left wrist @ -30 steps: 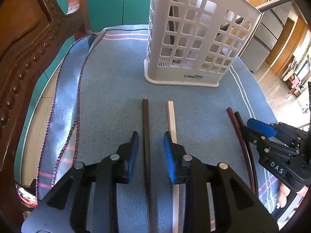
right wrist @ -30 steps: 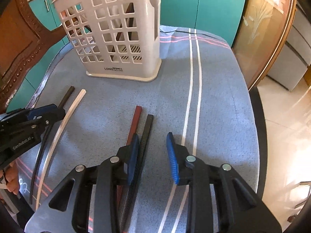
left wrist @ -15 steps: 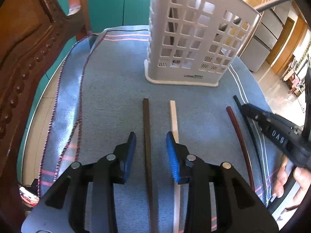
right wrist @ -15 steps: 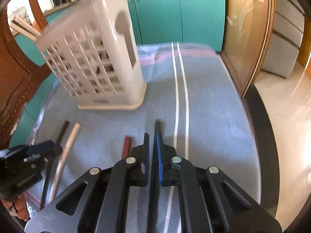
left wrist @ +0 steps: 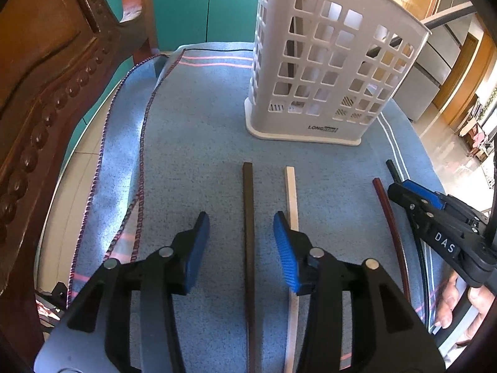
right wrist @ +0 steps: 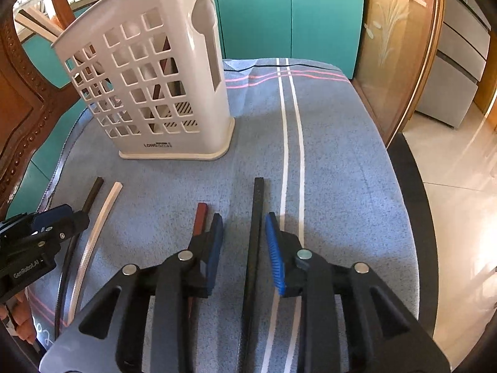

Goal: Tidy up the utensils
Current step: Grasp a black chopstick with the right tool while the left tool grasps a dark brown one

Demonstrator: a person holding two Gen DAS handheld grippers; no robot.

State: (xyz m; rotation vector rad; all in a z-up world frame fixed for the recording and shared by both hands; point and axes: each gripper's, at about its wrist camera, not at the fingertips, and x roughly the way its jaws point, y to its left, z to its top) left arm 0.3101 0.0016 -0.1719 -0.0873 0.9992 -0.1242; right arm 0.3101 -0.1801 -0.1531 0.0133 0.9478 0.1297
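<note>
Dark brown stick (left wrist: 248, 217): it lies flat on the cloth, in front of the basket, its far end well short of the basket's base; it runs back between my left fingers.
Left gripper (left wrist: 242, 223): my fingers have just been spreading and stand apart, one on each side of the dark brown stick, neither pad touching it.
Pale stick (left wrist: 291, 192): flat beside the dark brown one, on its right, passing under my left gripper's right finger (left wrist: 285, 248).
Black stick (right wrist: 256, 217): flat on the cloth in front of the basket and to its right, its far end just beside the white stripes.
Right gripper (right wrist: 243, 223): my fingers have just been opening and stand apart, with bare cloth on both sides of the black stick between them.
Red-brown stick (right wrist: 200, 217): flat, just outside my right gripper's left finger (right wrist: 216, 242).
Basket (left wrist: 329, 62): white, latticed, upright at the far middle of the cloth, with several sticks leaning inside it.
Room in front of the basket: open cloth between its base and all four stick ends.
Cloth (left wrist: 192, 130): blue; its folded hem hangs loose left of the basket.
Table edge (right wrist: 413, 217): a dark rim curves close on the right of the basket, with floor beyond.
Carved wooden chair (left wrist: 46, 93): crowds the left of the basket.
</note>
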